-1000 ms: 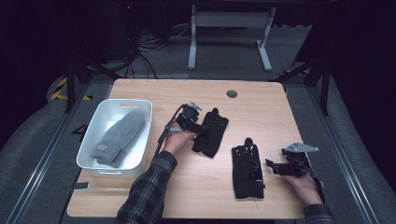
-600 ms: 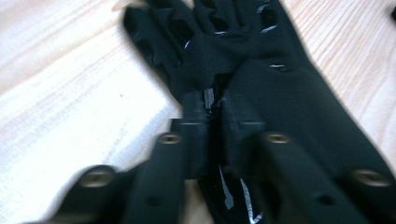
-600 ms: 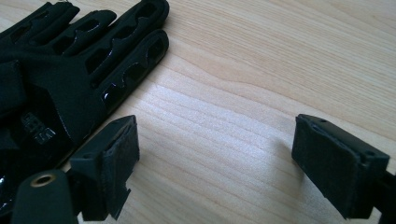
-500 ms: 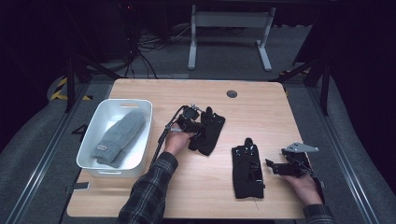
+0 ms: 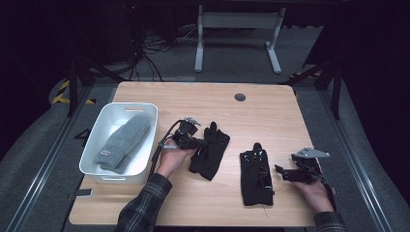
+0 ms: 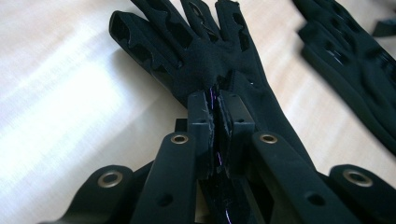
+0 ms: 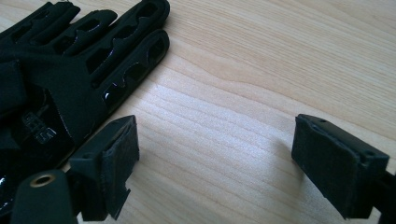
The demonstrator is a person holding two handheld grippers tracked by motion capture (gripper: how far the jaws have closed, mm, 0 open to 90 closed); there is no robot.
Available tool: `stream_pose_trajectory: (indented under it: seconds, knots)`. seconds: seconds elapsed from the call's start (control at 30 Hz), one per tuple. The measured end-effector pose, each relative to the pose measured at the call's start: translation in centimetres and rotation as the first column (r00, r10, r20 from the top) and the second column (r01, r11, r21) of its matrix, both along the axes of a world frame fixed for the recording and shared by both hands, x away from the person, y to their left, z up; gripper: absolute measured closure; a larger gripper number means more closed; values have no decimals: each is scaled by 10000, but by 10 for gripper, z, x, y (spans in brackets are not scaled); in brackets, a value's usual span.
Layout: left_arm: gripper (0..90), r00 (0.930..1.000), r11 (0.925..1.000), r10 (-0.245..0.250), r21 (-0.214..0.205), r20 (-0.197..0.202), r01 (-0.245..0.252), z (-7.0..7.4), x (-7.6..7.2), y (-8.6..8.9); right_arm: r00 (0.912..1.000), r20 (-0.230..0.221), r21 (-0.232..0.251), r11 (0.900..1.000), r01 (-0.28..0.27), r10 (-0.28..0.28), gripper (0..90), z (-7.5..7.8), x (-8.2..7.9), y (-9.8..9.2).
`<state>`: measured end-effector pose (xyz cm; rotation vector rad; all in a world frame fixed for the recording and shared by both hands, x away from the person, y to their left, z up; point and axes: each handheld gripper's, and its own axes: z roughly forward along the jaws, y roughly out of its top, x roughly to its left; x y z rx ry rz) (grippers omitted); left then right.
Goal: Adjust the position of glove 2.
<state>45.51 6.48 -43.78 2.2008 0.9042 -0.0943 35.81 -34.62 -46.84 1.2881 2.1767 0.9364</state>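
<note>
Lying near the middle of the desk (image 5: 270, 104), the left glove (image 5: 210, 151) has its cuff toward the near edge and its fingers toward the far edge, a little tilted to the right. The left tool (image 5: 192, 141) comes at it from the left side and is clenched on the fabric near the middle of the glove; in the left gripper view the two jaws stand almost together with a fold of the left glove (image 6: 210, 70) pinched between them, having just been closing on it. The bin (image 5: 104, 130) stands by the left edge of the desk, so I judge that the coming move goes leftward, across the glove's long axis, and the left hand is clearly the nearer one for it. The right tool (image 5: 295, 173) rests near the right edge, released, its jaws wide apart with nothing between them; the right glove (image 5: 255, 174) lies just beside it on its left, long axis also from near edge to far edge. Counting: two black gloves on the desk, one white bin, one grey mitten (image 5: 123, 141) already inside the bin, two tools.
</note>
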Motion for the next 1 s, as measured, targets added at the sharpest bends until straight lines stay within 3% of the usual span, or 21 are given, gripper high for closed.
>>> stream_pose_trajectory:
  seconds: [0.23, 0.4, 0.47, 0.53, 0.57, 0.67, 0.7, 0.73, 0.8, 0.83, 0.93, 1.0]
  knots:
    - [842, 9995, 9996, -285, 87, -119, 286, -6, -31, 6, 10000, -1, -3, 10000, -6, 6, 157, 0, 0, 0]
    - [818, 9992, 9991, -388, 168, -136, 390, -16, -39, 9, 10000, 2, -4, 10000, -29, 29, 157, 0, 0, 0]
    - [734, 9996, 9993, -286, 242, 11, 285, -17, -41, 10, 10000, 9, -16, 10000, -31, 31, 158, 0, 0, 0]
    - [554, 9997, 9989, -227, 418, 45, 225, -17, -43, 11, 9999, 12, 0, 9999, -106, 106, 186, 0, -1, 0]
    - [554, 9998, 9989, -179, 437, 125, 173, -17, -46, 12, 9999, 12, 0, 9999, -106, 106, 186, 0, -1, 0]
    - [545, 9996, 9990, -77, 440, 265, 65, -16, -53, 17, 9997, 39, -66, 9997, -242, 242, 373, 7, -5, 2]
    - [577, 9995, 9990, -13, 445, 323, -2, -16, -55, 18, 9982, 281, 68, 9986, -532, 530, 553, 13, -11, 3]
    - [577, 9995, 9989, 100, 445, 312, -114, -17, -56, 20, 9982, 281, 68, 9986, -532, 530, 553, 13, -11, 3]
    - [619, 9995, 9991, 118, 413, 290, -130, -17, -58, 22, 9919, 149, 290, 9915, -1267, 1263, 757, 18, -19, 7]
    - [619, 9995, 9988, 114, 464, 298, -128, -18, -58, 22, 9919, 149, 290, 9915, -1267, 1263, 757, 18, -19, 7]
    - [673, 9994, 9985, 179, 511, 288, -194, -21, -59, 22, 9819, -303, 383, 9819, -1855, 1867, 889, 15, -24, 13]
    - [723, 9991, 9977, 256, 615, 337, -277, -21, -60, 20, 9705, -625, 417, 9722, -2306, 2328, 900, 13, -26, 18]
